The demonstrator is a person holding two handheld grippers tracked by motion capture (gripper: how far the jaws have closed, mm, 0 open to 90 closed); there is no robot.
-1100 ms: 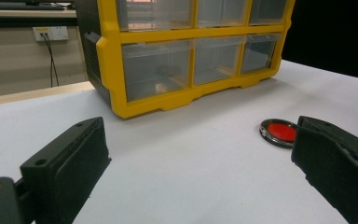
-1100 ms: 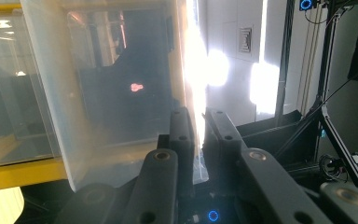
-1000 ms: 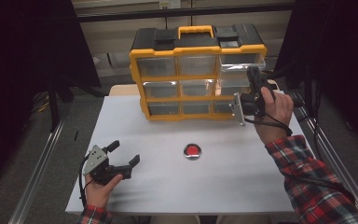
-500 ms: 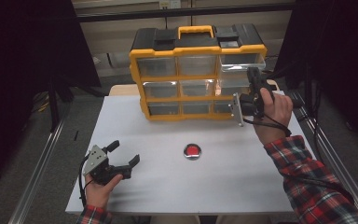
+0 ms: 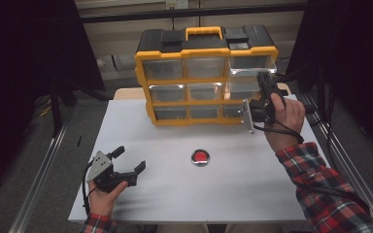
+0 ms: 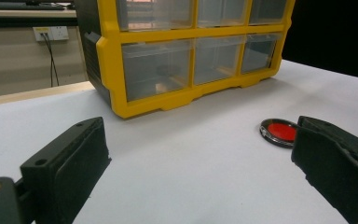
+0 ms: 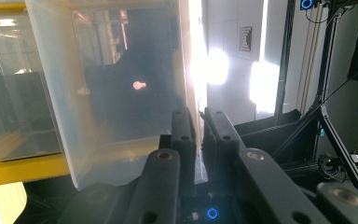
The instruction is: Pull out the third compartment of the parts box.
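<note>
white table (image 5: 252, 194) w/ yellow organizer (image 5: 206, 77) parked at far edge, drawer fronts facing the person for easy reach. top-right clear drawer (image 5: 252, 65) sticking out of its slot, right claw (image 7: 198, 123) clamped on its thin front wall, prob. to slide it. left claw (image 5: 126, 162) resting low near front-left, jaws apart, nothing between, likely on standby. small red disc (image 5: 200, 157) lying mid-table, well apart from both.
</note>
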